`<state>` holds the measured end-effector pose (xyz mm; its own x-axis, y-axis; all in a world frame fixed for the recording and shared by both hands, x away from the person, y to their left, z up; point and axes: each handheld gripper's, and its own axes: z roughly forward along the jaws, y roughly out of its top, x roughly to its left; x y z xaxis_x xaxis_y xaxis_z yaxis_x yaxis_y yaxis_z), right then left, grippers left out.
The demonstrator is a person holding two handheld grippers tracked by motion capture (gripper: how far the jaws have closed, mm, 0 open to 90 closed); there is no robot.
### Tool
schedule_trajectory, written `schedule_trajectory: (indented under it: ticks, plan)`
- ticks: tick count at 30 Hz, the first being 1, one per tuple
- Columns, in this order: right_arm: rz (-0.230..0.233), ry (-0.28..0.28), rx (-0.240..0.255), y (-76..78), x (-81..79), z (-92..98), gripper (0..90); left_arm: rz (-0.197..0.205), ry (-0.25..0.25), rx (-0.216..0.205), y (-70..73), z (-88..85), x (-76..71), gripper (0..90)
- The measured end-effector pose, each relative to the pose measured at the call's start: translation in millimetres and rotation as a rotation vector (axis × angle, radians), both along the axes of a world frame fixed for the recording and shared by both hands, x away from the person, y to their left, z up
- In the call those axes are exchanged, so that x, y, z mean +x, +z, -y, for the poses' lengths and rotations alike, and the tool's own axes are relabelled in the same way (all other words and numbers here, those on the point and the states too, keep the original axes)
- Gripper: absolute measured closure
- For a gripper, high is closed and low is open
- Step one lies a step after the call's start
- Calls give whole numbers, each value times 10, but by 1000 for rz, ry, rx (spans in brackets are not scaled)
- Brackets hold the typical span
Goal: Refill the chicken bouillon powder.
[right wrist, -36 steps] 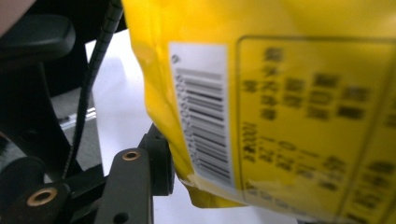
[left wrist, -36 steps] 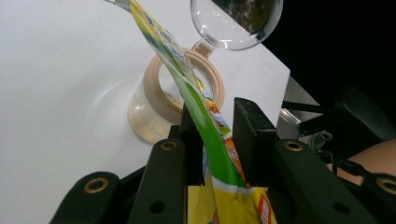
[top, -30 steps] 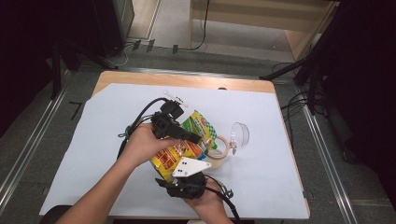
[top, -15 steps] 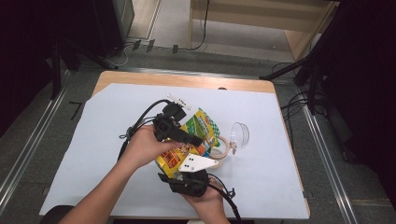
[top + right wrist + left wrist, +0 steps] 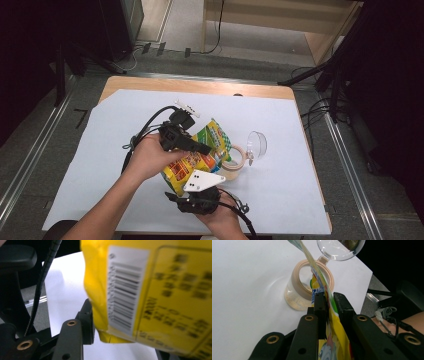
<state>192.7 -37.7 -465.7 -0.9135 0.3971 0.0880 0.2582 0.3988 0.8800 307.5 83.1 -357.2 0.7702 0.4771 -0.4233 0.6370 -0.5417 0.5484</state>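
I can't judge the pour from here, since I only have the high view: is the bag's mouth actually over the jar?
Observer: Yes. In the left gripper view the snack bag reaches down into the mouth of the jar.
Operator: Is the left gripper gripping it?
Observer: The left gripper has its jaws pinched on the bag's edge; they have just been closing.
Operator: And the right one?
Observer: The right gripper view shows the bag's barcode side lying against one of its fingers.

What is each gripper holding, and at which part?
Both hold the snack bag: the left gripper pinches its upper edge, the right gripper its bottom end.
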Motion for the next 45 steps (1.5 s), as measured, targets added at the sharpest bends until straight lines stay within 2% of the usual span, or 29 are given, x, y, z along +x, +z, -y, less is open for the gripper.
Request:
schedule_trajectory:
  ticks: [5, 10, 12, 13, 18, 23, 25, 28, 32, 36, 38, 41, 45]
  plan:
    - [23, -21, -18, 8, 5, -6, 618, -17, 4, -28, 2, 16, 29, 800]
    - [10, -44, 1, 9, 10, 4, 626, -31, 2, -54, 14, 34, 33, 749]
    - [-1, -49, 19, 11, 16, 13, 628, -27, -4, -54, 24, 41, 23, 718]
    - [-5, -52, 30, 18, 19, 17, 628, -13, -10, -51, 40, 41, 4, 693]
    - [-18, -54, 51, 36, 22, 34, 629, -9, -7, -42, 63, 40, -39, 659]
    - [-27, -67, 52, 47, 26, 40, 628, 8, -2, -34, 83, 26, -69, 632]
    - [-38, -70, 56, 48, 33, 44, 629, 5, 5, -34, 82, 24, -69, 638]
    - [-30, -66, 50, 55, 22, 35, 627, -7, 8, -23, 85, 18, -48, 726]
    - [-23, -51, 51, 73, 18, 35, 618, -25, 9, -13, 97, 15, 6, 769]
    - [-16, -34, 46, 101, 10, 34, 591, -56, 8, -17, 101, 22, 77, 777]
    - [19, -32, 30, 119, -1, 32, 568, -73, 8, -19, 109, 29, 126, 779]
    - [41, -44, 19, 146, -4, 37, 613, -72, 5, -22, 125, 57, 140, 781]
    - [36, -59, 16, 142, 3, 40, 616, -82, 3, -43, 102, 56, 160, 776]
